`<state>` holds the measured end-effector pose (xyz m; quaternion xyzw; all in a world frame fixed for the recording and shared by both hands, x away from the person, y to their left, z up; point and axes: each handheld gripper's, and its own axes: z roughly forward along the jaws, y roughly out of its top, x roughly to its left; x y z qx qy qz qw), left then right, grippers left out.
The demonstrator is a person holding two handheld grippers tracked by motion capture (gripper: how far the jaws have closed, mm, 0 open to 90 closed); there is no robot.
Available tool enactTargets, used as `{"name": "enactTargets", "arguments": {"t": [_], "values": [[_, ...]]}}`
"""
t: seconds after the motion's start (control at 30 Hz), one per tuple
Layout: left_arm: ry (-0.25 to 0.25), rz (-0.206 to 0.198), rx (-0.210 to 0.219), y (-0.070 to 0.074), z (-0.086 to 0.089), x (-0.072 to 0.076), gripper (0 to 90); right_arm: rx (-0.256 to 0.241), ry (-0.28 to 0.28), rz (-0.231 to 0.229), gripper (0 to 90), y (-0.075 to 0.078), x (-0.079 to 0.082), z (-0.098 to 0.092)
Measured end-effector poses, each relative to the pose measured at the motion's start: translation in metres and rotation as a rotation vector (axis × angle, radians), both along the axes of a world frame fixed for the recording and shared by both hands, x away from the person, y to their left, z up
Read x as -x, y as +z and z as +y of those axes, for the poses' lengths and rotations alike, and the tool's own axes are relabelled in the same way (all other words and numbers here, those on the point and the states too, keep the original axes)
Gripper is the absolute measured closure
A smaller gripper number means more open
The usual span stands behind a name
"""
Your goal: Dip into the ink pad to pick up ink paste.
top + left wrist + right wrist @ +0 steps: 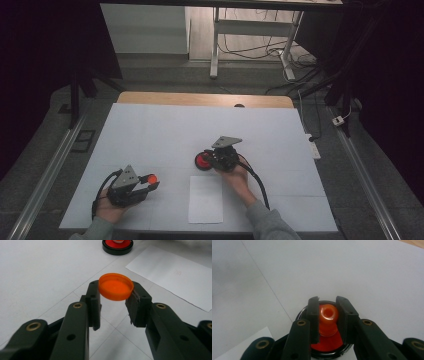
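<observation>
My left gripper (150, 182) is shut on a round orange cap (152, 177), held just above the white table at front left. In the left gripper view the cap (115, 287) sits level between the two pads (93, 300), open side up. My right gripper (214, 159) is near the table's middle, over a round red ink pad in a black case (202, 161). In the right gripper view its jaws are shut on a small orange stamp-like piece (328, 317) with a hollow top, standing on the red pad (328, 343).
A white sheet of paper (206, 199) lies at front centre between my hands, with a faint red mark on the paper (175, 272). The white table cover (150, 130) ends at a wooden far edge (200, 98). Desk legs and cables lie beyond.
</observation>
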<state>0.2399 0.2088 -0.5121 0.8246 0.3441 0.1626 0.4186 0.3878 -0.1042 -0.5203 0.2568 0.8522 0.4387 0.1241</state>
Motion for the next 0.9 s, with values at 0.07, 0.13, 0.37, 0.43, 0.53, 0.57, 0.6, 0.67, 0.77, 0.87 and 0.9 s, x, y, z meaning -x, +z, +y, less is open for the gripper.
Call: {"name": "enactTargets", "arguments": {"t": [0.07, 0.13, 0.37, 0.43, 0.53, 0.57, 0.6, 0.67, 0.77, 0.87, 0.9], "values": [[-0.001, 0.0, 0.001, 0.0, -0.0001, 0.0, 65.3, -0.002, 0.001, 0.0, 73.0, -0.0002, 0.0001, 0.0001], [-0.001, 0.0, 0.001, 0.0, -0.0003, 0.0, 65.4, -0.003, 0.001, 0.001, 73.0, -0.0003, -0.0001, -0.0001], [-0.001, 0.0, 0.002, 0.0001, -0.0004, 0.0003, 65.4, -0.009, 0.004, 0.003, 73.0, -0.0008, -0.0004, -0.0008], [-0.001, 0.0, 0.002, 0.0, -0.0005, 0.0002, 65.4, -0.011, 0.003, 0.0, 73.0, -0.0011, -0.0002, -0.0006], [0.0, -0.001, 0.002, 0.0, -0.0006, 0.0003, 65.3, -0.013, 0.003, -0.001, 73.0, -0.0014, 0.0, -0.0008], [0.0, -0.001, 0.001, 0.0001, -0.0006, 0.0004, 65.3, -0.014, 0.002, -0.003, 73.0, -0.0017, 0.0003, -0.0007], [0.001, -0.001, 0.001, 0.0002, -0.0005, 0.0003, 65.4, -0.007, 0.0, -0.007, 73.0, -0.0015, 0.0006, -0.0009], [0.0, 0.0, 0.002, 0.0002, -0.0005, 0.0003, 65.4, -0.015, -0.003, -0.01, 73.0, -0.0021, 0.0013, -0.0003], [0.0, -0.001, 0.001, 0.0002, -0.0005, 0.0001, 65.4, -0.007, -0.004, -0.012, 72.9, -0.0016, 0.0014, 0.0], [0.004, -0.001, 0.002, 0.0001, 0.0005, -0.0004, 65.4, -0.027, -0.006, 0.013, 72.8, -0.0013, -0.0009, -0.0023], [0.005, -0.001, 0.004, -0.0001, 0.0007, -0.0006, 65.4, -0.042, -0.012, 0.026, 72.7, -0.0012, -0.0018, -0.0034]]}}
